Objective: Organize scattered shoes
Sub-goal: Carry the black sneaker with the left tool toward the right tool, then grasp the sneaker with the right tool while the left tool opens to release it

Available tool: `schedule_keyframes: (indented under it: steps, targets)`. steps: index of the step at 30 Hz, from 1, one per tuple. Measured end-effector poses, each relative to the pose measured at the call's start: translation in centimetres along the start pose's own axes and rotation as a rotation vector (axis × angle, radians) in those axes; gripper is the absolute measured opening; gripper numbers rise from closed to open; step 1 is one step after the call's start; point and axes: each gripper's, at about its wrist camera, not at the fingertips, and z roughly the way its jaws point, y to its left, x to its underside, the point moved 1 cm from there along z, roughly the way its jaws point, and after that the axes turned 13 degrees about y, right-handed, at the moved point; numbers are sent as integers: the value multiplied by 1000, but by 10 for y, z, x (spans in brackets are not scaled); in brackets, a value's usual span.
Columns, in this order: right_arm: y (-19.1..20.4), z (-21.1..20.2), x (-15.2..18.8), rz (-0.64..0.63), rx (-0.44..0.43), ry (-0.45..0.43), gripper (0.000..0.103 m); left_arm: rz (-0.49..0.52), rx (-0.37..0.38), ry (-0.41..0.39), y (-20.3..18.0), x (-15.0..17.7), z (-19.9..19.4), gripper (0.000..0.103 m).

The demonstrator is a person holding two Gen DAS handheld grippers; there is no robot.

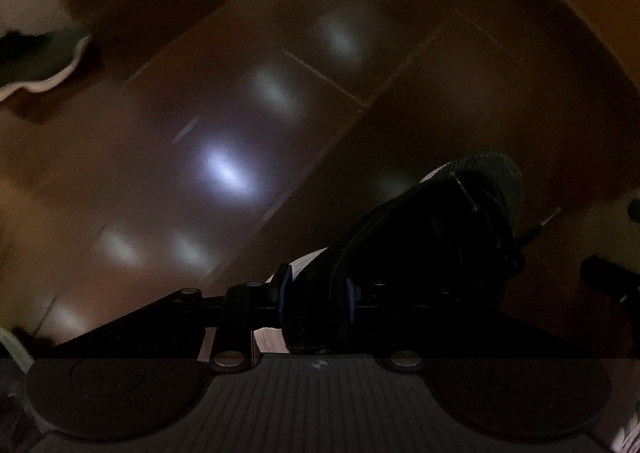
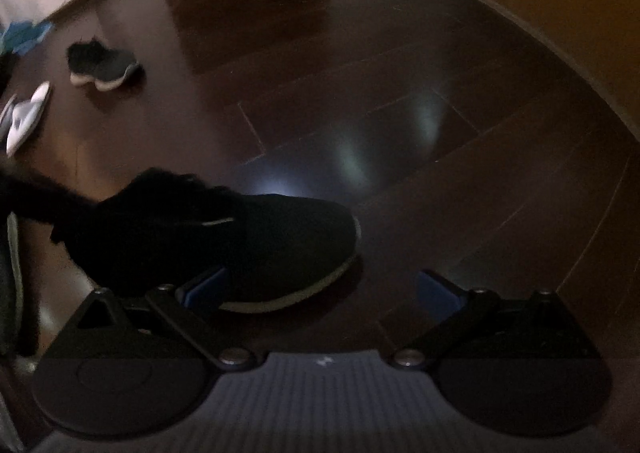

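A black sneaker (image 1: 420, 237) with a pale sole is gripped at its heel end between the narrowly set blue pads (image 1: 285, 287) of the left gripper (image 1: 317, 293), its toe pointing away over the dark wooden floor (image 1: 200, 113); in the right wrist view the same shoe (image 2: 240, 241) is seen from the side, low over the boards, though whether its sole touches them cannot be told. Much of its upper is lost in shadow, and a dark blurred shape at its heel end cannot be identified. The right gripper (image 2: 320, 289) is spread wide with nothing between its fingers, the left pad partly hidden behind the shoe's sole. Well apart, near the left edge, a second dark sneaker (image 2: 102, 67) with a light sole is seen on the floor, with a white slipper (image 2: 26, 119) near it, cut off by the frame. Something blue (image 2: 28, 35) beyond them is too blurred to name. No writing can be read anywhere.
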Motion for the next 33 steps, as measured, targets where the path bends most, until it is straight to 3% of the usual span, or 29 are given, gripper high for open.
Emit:
schedule_keyframes:
  steps: [9,21,23,25,33]
  targets:
    - [-3,13,20,-126,18,28,101,107,-8,24,-32,-6,20,32]
    - [-2,26,23,-246,29,52,101,92,-15,35,-32,-18,32,35]
    - [-1,27,22,-258,26,53,101,83,-2,23,-28,-16,32,50]
    - [-1,29,20,-273,21,55,101,79,6,12,-26,-14,30,81]
    - [9,34,11,-456,8,50,101,106,61,-22,-9,10,6,89]
